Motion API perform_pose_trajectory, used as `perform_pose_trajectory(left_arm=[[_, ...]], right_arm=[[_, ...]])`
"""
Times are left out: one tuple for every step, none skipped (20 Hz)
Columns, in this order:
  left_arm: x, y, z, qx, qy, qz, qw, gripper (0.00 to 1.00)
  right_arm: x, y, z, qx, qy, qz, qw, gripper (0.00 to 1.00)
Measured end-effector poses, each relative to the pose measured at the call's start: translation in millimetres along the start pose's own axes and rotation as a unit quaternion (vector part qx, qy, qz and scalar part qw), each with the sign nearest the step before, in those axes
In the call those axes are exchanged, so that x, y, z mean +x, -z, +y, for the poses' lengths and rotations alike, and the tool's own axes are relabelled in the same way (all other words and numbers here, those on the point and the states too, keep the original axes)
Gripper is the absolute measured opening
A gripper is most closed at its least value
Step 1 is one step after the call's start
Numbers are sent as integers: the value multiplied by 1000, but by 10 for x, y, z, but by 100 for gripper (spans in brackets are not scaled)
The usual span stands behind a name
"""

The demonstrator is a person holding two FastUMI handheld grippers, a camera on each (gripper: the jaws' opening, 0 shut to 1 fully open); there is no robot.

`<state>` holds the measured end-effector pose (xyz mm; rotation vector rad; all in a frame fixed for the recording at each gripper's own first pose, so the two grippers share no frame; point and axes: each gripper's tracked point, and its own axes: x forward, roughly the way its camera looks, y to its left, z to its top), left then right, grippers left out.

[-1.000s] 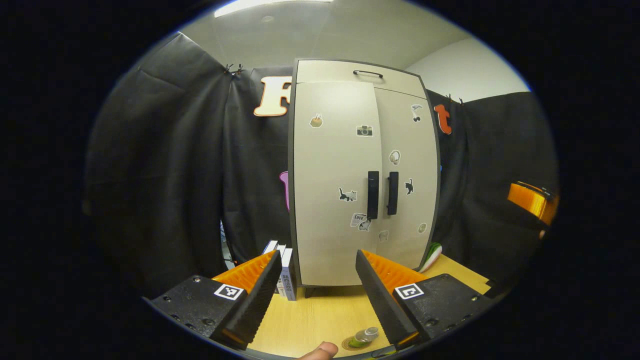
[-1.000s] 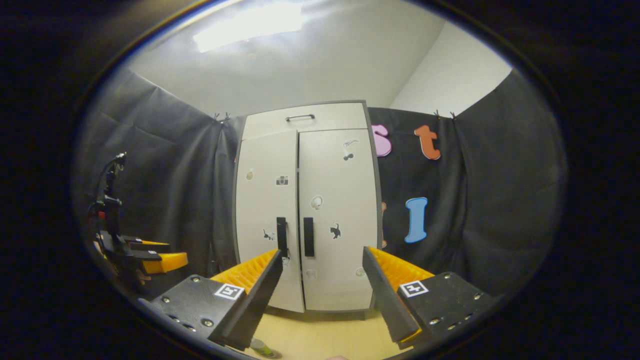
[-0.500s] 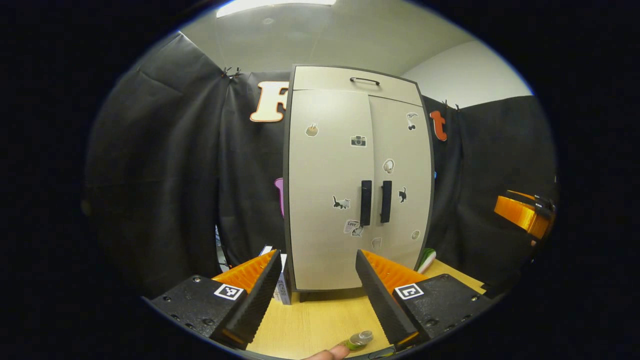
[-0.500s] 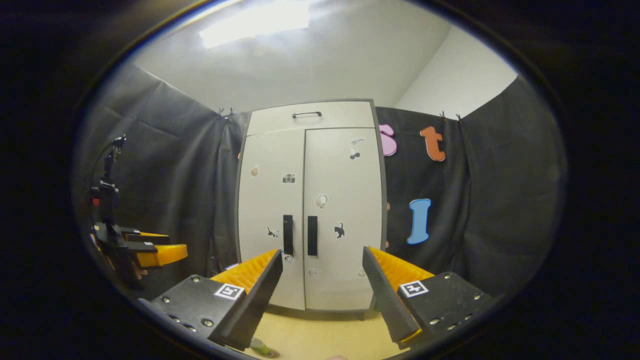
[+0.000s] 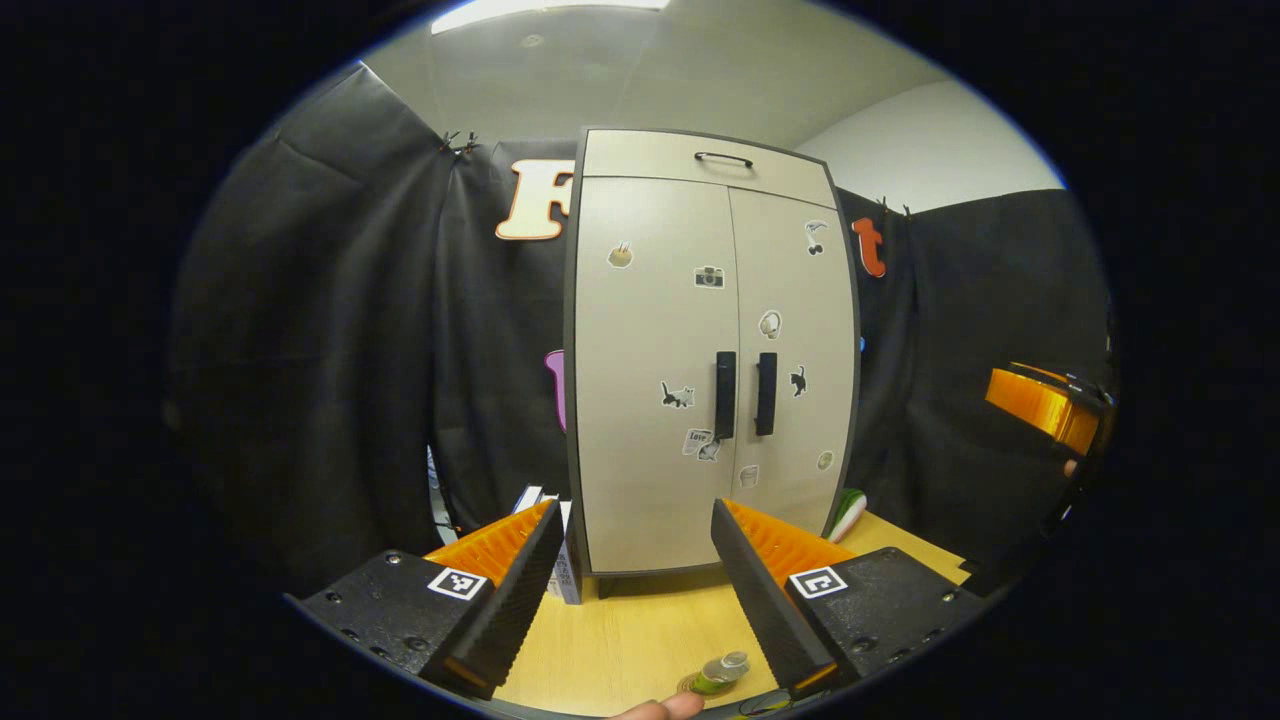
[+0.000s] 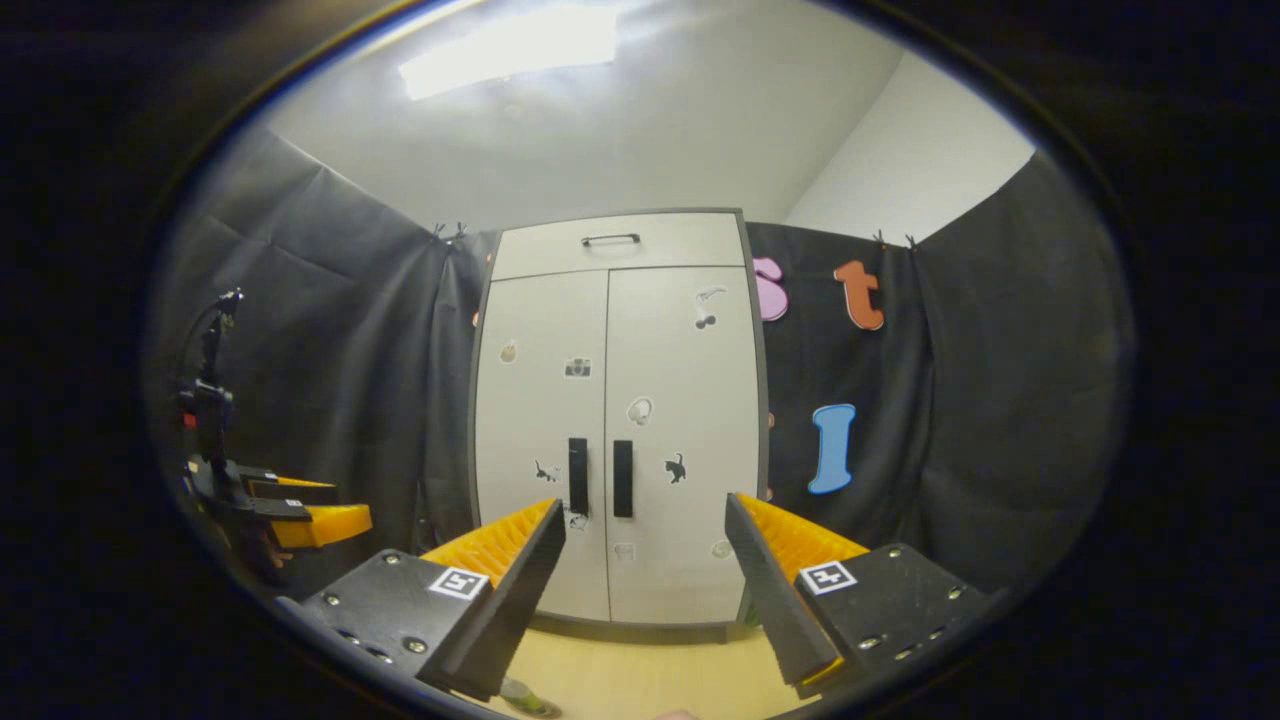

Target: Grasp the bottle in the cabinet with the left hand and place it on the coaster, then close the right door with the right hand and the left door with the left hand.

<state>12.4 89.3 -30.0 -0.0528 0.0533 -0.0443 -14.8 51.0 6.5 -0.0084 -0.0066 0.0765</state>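
The big cabinet (image 5: pixel 710 350) stands straight ahead of both tongs, well apart from them, at the back of the wooden counter (image 5: pixel 640 630). Its left door (image 5: pixel 645 380) and right door (image 5: pixel 795 350) both look flat and shut, with the two dark handles (image 5: pixel 745 393) side by side in the middle. I think the doors are already closed, so no big move is left.

The left tongs (image 5: pixel 630 600) are wide apart and hold nothing. They point at the left door. The right tongs (image 6: pixel 640 600) are wide apart too and hold nothing. They point at the middle of the cabinet. In the left gripper view the right tongs show far off at the right edge, and in the right gripper view the left tongs show far off at the left edge.

The bottle (image 5: pixel 722 672) sits low on the counter, just in front of the left tongs and near their right finger. It seems to stand up on the round coaster (image 5: pixel 697 686), with its cap on top. The left tongs are nearer to it than the right tongs.

A small box (image 5: pixel 568 565) stands beside the cabinet's left foot.

The doors have little stickers. One sticker low on the left door seems to say "Love", but it is too small to be sure.
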Motion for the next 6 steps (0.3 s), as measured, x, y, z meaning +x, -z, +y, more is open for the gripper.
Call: perform_pose_trajectory(left_arm=[[3, 30, 1, 0, 1, 3, 1000, 92], [12, 47, 9, 1, 1, 6, 1000, 94], [13, 49, 19, 1, 3, 7, 1000, 94], [21, 45, 44, -1, 1, 6, 1000, 94], [27, 52, 67, -4, -1, 6, 1000, 94], [33, 61, 78, -8, -1, 7, 1000, 94]], right_arm=[[-35, -29, -2, -1, 3, -7, 1000, 99], [-60, -33, 8, 0, 5, -10, 1000, 97], [-78, -17, 34, 1, 5, -11, 1000, 97], [-88, 1, 54, -2, 5, -12, 1000, 95], [-100, 18, 65, -9, 5, -12, 1000, 97], [-96, 39, 70, -15, 8, -11, 1000, 94]])
